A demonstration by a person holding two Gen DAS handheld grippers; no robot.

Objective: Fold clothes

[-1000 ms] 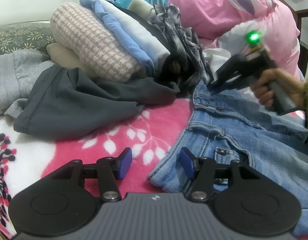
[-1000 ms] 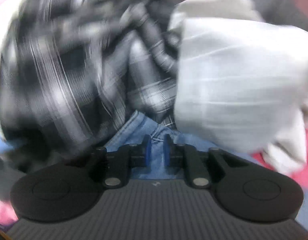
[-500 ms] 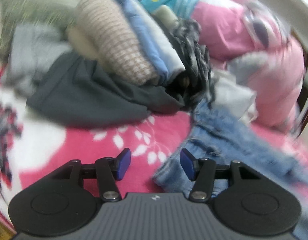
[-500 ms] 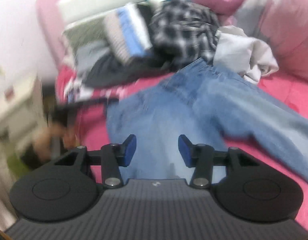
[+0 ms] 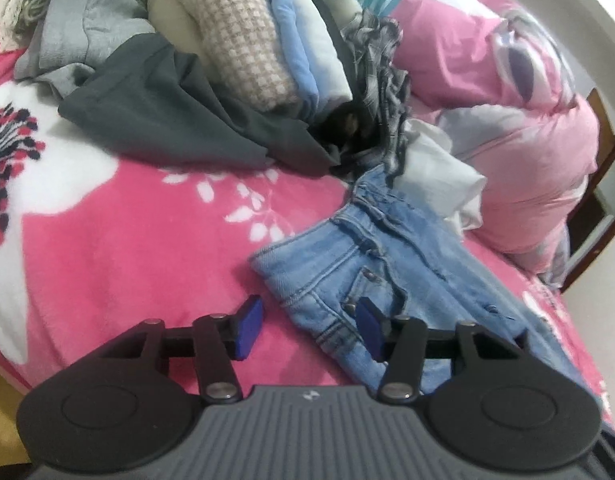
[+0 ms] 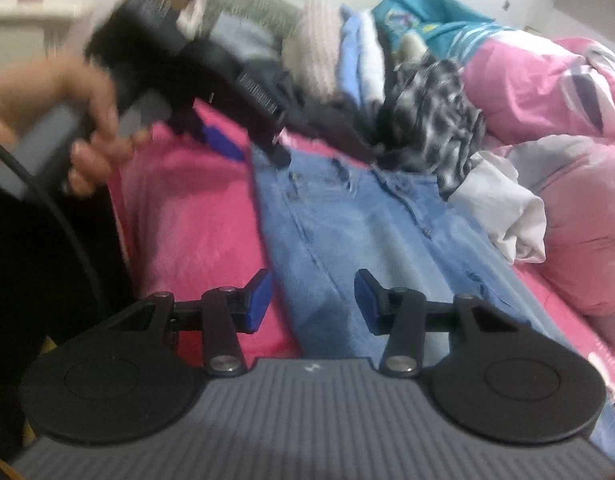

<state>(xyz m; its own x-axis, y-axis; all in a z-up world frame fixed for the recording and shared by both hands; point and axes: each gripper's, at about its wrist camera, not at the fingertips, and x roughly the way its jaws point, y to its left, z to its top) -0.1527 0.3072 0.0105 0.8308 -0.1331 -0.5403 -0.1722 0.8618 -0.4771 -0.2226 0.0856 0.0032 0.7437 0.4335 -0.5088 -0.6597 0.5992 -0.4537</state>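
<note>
A pink floral blanket point(image 5: 107, 240) fills the frame. Blue jeans point(image 5: 387, 264) lie lower right of centre, waistband corner between the left gripper point(image 5: 307, 330)'s spread jaws, which just narrowed. The right gripper point(image 6: 312, 300)'s jaws stand apart over the leg.

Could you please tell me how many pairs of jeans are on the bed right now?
1. The jeans lie spread on the pink blanket, waistband toward the clothes pile. More could be buried in that pile.
</note>
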